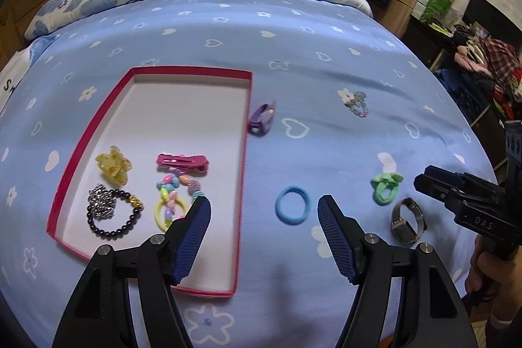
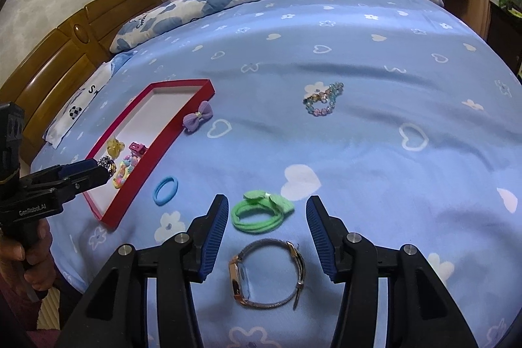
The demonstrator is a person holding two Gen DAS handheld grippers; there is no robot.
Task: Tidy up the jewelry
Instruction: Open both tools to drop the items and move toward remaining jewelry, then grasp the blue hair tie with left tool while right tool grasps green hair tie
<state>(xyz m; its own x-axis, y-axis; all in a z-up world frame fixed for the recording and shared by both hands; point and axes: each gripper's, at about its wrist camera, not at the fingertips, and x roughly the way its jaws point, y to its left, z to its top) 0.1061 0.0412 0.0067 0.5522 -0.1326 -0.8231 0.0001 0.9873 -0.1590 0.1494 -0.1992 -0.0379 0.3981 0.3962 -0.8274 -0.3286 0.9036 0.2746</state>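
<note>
Smooth blue bedsheet; rectangular red tray; mesh-banded watch.

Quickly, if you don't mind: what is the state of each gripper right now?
Left gripper: open, holding nothing, above the blue hair tie.
Right gripper: open, holding nothing, above the watch and green hair tie.

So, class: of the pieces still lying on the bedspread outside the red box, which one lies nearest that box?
The purple bow clip; it lies right beside the red box, the others farther off.
</note>
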